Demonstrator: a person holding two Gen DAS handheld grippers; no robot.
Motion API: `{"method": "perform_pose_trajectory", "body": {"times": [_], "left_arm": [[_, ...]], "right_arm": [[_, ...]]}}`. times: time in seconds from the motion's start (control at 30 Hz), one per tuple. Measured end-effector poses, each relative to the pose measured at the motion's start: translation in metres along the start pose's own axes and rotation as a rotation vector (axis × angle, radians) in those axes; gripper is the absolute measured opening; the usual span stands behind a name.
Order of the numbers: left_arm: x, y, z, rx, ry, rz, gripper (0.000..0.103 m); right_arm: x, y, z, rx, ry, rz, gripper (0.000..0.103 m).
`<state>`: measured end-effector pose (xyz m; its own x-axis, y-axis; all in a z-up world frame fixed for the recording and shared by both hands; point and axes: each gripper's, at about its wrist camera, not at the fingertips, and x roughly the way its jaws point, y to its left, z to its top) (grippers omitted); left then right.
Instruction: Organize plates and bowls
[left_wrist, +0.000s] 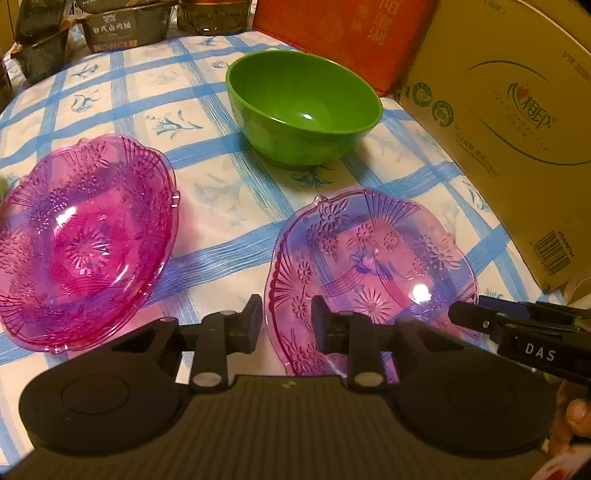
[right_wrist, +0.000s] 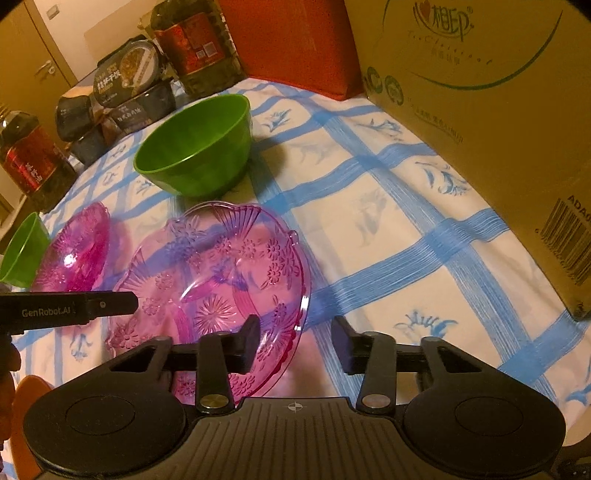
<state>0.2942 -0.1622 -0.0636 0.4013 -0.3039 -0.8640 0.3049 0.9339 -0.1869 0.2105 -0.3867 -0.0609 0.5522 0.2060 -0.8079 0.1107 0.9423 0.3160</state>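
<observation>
The pink plate (left_wrist: 373, 266) lies flat on the checked tablecloth (left_wrist: 207, 206), near the table's front edge, with both tools at its rim. It is clear pink plastic with a scalloped edge and pressed flowers, fans and a starburst in its base.

The left gripper (left_wrist: 286, 317) straddles the plate's left rim: one finger (left_wrist: 251, 325) stands outside the edge and the other over the plate's inside. The jaws are narrowed but a gap shows beside the rim, so they are not clamped on it. The right gripper (right_wrist: 295, 343) straddles the opposite rim in the same way, one finger over the plate and one over the cloth, its jaws clearly apart and not pressing.

To the left of the plate, apart from it, sits a deeper pink bowl (left_wrist: 81, 240) of the same patterned plastic; its doubled rim suggests more than one nested, though I cannot be sure. Behind and between them stands a smooth, opaque green bowl (left_wrist: 303, 107), round and glossy.

Only the right wrist view shows a second green bowl (right_wrist: 24, 251) at the far left edge, a bottle with a red label (right_wrist: 29, 158) and a door behind. The left wrist view shows the right tool's black body lettered "DAS" and fingertips of the hand (left_wrist: 570, 417) holding it.

A cardboard box (left_wrist: 517, 129) lines the right side, with a red box (left_wrist: 340, 33) and dark food tubs (right_wrist: 129, 85) at the back.
</observation>
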Motion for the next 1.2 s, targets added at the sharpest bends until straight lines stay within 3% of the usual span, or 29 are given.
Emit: {"method": "perform_pose_trajectory", "body": {"times": [0.13,0.3,0.77,1.2], "left_arm": [[0.004,0.002,0.001,-0.004,0.007,0.001,0.019],[0.006,0.006,0.000,-0.007,0.009,0.004,0.011],[-0.040,0.000,-0.004,-0.018,-0.075,-0.009,0.010],[-0.115,0.046,-0.025,-0.101,-0.182,0.063,0.010]], "right_arm": [[0.004,-0.001,0.000,0.008,0.008,0.006,0.031],[0.005,-0.002,-0.001,0.013,0.009,0.017,0.012],[-0.035,0.017,0.005,-0.025,-0.047,0.009,0.012],[-0.056,0.089,0.010,-0.155,-0.087,0.106,0.012]]}}
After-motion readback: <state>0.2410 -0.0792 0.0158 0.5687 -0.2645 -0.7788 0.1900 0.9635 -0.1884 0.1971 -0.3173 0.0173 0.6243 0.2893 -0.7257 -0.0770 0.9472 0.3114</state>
